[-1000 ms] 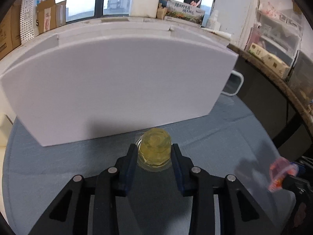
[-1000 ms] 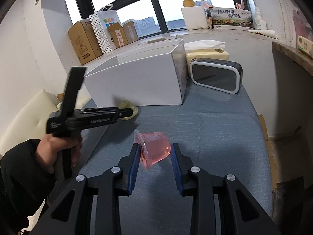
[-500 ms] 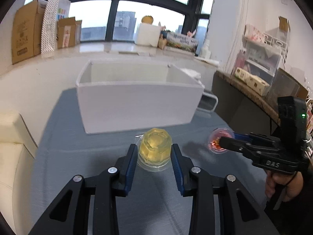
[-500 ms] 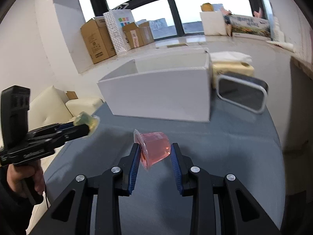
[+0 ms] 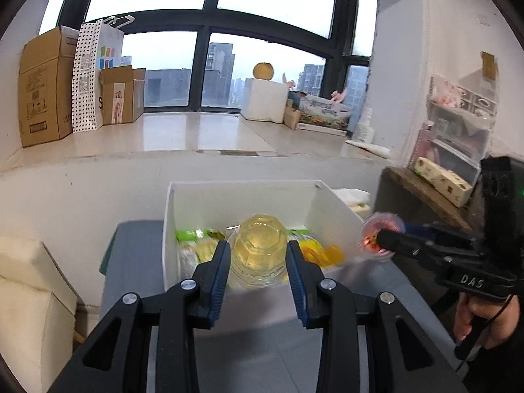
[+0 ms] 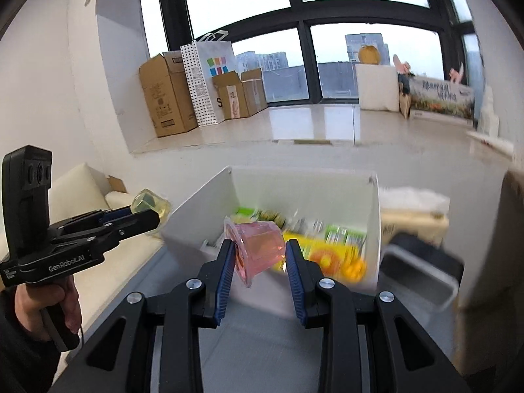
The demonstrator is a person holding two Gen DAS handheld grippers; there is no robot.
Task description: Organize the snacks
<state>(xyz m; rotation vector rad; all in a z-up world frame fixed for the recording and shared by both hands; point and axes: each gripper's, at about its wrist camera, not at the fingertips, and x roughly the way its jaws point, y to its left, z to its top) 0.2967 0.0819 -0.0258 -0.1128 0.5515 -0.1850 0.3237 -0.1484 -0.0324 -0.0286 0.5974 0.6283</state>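
Left wrist, yellow jelly cup (image 5: 258, 249) between fingers (image 5: 218, 265) (clamped)

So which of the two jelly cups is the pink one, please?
The pink jelly cup is in the right gripper. The left gripper holds the yellow jelly cup.

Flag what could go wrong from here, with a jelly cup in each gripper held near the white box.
1. The pink jelly cup sits tilted in the right gripper, held near its rim, so it may slip or twist out.
2. Both grippers approach the white box together; the left gripper and right could collide above it.
3. Snack packets already cover the floor, so the yellow jelly cup might land tipped or crush one.
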